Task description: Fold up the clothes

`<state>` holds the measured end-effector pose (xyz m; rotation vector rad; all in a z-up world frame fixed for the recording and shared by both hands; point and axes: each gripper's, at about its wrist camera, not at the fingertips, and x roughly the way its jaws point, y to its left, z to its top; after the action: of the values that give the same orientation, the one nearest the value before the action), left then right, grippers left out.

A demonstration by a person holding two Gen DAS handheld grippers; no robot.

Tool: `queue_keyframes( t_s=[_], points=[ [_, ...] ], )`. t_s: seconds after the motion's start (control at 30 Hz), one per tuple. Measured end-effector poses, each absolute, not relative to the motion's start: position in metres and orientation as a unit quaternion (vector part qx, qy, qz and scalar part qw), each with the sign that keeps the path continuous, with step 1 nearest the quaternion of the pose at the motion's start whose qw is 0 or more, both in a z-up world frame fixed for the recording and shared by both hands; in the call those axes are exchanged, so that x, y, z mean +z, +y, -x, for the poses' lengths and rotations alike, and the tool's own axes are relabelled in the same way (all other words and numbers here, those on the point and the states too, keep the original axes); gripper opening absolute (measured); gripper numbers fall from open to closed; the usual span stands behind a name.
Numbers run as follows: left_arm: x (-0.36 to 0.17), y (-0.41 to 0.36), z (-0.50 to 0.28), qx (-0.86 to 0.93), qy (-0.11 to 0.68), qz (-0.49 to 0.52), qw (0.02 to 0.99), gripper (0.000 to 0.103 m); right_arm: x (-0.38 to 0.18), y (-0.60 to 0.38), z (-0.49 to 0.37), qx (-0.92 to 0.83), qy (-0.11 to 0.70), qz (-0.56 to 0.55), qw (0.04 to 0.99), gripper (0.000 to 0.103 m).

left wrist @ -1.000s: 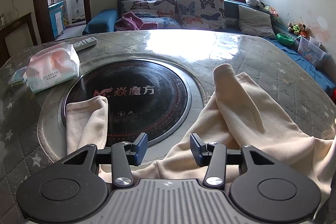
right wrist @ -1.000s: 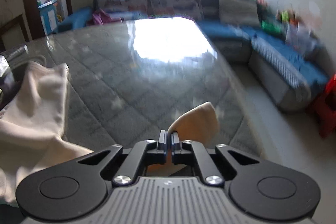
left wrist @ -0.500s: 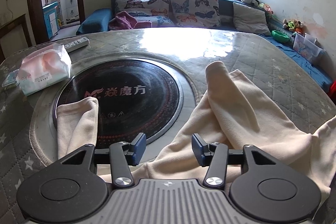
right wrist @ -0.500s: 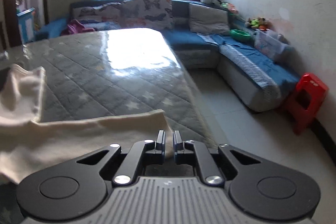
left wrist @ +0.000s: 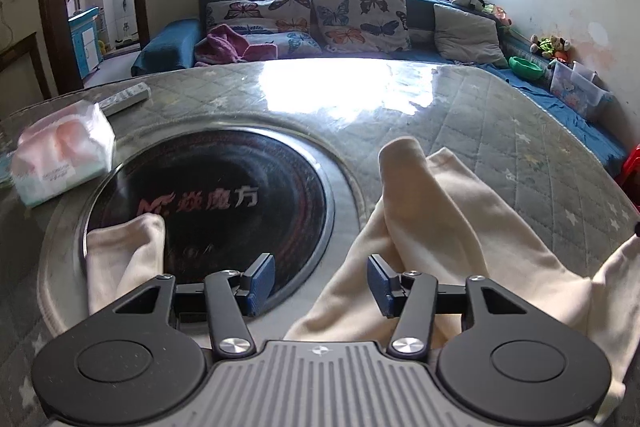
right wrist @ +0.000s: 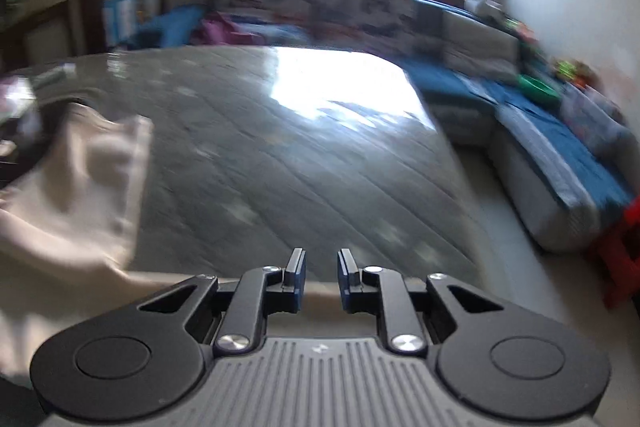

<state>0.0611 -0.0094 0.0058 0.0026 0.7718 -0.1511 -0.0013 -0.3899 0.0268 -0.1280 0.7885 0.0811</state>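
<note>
A cream garment [left wrist: 440,219] lies crumpled over the right of the quilted table [left wrist: 500,131], and one sleeve end [left wrist: 124,251] rests on the black round hob [left wrist: 224,203]. My left gripper [left wrist: 320,267] hovers low over the garment's near edge. Its jaws stand apart and are closing, and the pads press on nothing. In the blurred right wrist view, the garment [right wrist: 80,179] lies to the left and runs under my right gripper [right wrist: 321,259]. Those jaws are opening with a narrow gap and no cloth between the pads.
A tissue pack [left wrist: 60,155] and a remote [left wrist: 124,99] sit at the table's far left. A blue sofa with butterfly cushions [left wrist: 360,15] runs along the back and right walls. A red stool [right wrist: 624,247] stands on the floor past the table's right edge.
My right gripper has let go of the cream cloth corner, and its jaws have parted. Its view has swung left across the table. The left gripper has shifted only slightly.
</note>
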Motion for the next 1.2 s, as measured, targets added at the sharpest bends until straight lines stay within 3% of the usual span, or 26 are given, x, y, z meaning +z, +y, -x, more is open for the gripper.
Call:
queue_keyframes(
  t_s=[0.37,0.5,0.87,0.9,0.93,1.2],
  points=[
    [-0.016,-0.029,-0.102,-0.112,0.402,-0.03,0.908,0.047,0.023,-0.308,-0.082,0.178,0.4,0.034,0.899,0.017],
    [-0.015,-0.031,-0.106,-0.126,0.396,-0.028,0.909,0.047,0.011,-0.288,-0.111,0.194,0.407,0.031,0.892,0.027],
    [-0.02,-0.032,-0.115,-0.15,0.386,-0.025,0.91,0.047,-0.013,-0.27,-0.156,0.239,0.416,-0.017,0.877,0.032],
    [-0.021,-0.032,-0.115,-0.151,0.386,-0.024,0.91,0.047,-0.013,-0.27,-0.156,0.245,0.416,-0.018,0.876,0.023],
    [-0.021,-0.033,-0.115,-0.152,0.385,-0.024,0.91,0.047,-0.013,-0.269,-0.156,0.249,0.416,-0.017,0.875,0.005],
    [-0.019,-0.046,-0.116,-0.178,0.372,-0.039,0.91,0.048,0.014,-0.277,-0.123,0.173,0.354,0.058,0.917,0.003]
  ],
)
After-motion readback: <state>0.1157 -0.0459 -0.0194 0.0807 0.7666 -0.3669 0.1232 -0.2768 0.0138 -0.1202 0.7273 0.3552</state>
